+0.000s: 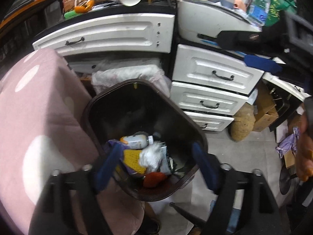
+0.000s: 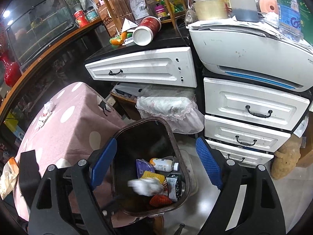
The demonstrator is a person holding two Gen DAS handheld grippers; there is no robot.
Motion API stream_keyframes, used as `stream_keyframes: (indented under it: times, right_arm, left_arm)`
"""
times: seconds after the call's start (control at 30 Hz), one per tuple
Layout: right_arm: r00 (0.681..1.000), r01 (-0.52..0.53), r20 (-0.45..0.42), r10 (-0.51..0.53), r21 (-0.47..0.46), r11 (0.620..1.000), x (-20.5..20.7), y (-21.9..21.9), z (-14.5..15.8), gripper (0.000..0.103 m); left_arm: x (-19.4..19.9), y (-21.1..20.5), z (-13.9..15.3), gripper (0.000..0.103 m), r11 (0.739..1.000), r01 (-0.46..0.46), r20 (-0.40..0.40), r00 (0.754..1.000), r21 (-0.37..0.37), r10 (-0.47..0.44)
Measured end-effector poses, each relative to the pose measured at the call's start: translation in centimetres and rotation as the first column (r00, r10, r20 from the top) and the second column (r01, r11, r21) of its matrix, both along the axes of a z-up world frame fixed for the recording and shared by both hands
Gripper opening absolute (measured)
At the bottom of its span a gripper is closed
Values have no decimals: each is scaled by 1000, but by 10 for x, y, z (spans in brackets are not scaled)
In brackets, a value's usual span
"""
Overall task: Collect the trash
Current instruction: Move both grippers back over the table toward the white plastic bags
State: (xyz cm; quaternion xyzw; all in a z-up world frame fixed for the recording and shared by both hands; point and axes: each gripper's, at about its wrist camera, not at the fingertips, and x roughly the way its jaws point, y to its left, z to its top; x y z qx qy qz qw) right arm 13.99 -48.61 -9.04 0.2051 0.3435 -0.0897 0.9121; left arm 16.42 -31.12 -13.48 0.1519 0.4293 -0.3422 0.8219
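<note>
A dark brown trash bin (image 1: 148, 192) (image 2: 119, 135) stands on the floor beside a pink dotted table. It holds a small bottle (image 1: 137, 140) (image 2: 165, 164), yellow foam net (image 1: 133, 161) (image 2: 153, 176), a red net (image 1: 154, 178) (image 2: 160, 199), a carton (image 2: 174, 186) and crumpled white paper (image 1: 150, 157). In the right wrist view the white paper (image 2: 145, 187) looks blurred inside the bin. My left gripper (image 1: 155, 165) is open and empty above the bin. My right gripper (image 2: 156, 164) is open and empty above it too.
The pink dotted table (image 1: 35, 113) (image 2: 74, 117) bears white scraps (image 2: 46, 110) and an orange wrapper (image 2: 8, 173). White drawers (image 1: 213, 98) (image 2: 252, 121) stand behind the bin. A purple wrapper (image 1: 288, 144) lies on the floor at right. A tipped paper cup (image 2: 146, 30) lies on the counter.
</note>
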Motion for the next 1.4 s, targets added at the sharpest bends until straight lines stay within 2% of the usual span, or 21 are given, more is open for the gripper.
stream_keyframes:
  times: [0.03,0.13,0.33,0.63,0.83,0.97,1.1,1.4]
  right_arm:
    - [1000,4,-4,-4,3,1000,0,-1,-1,85]
    - [1000,15,-7,-14,10,1000,0,-5,-2,85]
    - [1000,24,1,-24,7,1000,-3,-8,1,90]
    - [1000,-2,9,2,12,1000,-1,-2,-2,92]
    - [1000,-25,18,25,12,1000,1,5,-3,92]
    - [999,-41,14,41,27,999,3,10,-6,92]
    - [998,-69,13,69,23,997,7,20,-6,92]
    - [984,-171,41,172,-15,985,11,56,9,92]
  left_arm:
    - [-3,-1,1,89,1000,8,20,1000,5,-8]
    - [-10,-4,3,94,999,33,61,998,18,-34]
    - [-20,-4,10,96,999,47,85,995,20,-49]
    - [-38,23,40,97,998,22,107,994,-60,-15]
    - [-44,46,59,97,997,-5,127,992,-76,14]
    - [-48,62,70,97,997,-19,175,984,-79,33]
    - [-46,80,80,97,994,-42,169,984,-101,58]
    - [-36,117,96,97,991,-99,225,967,-92,118]
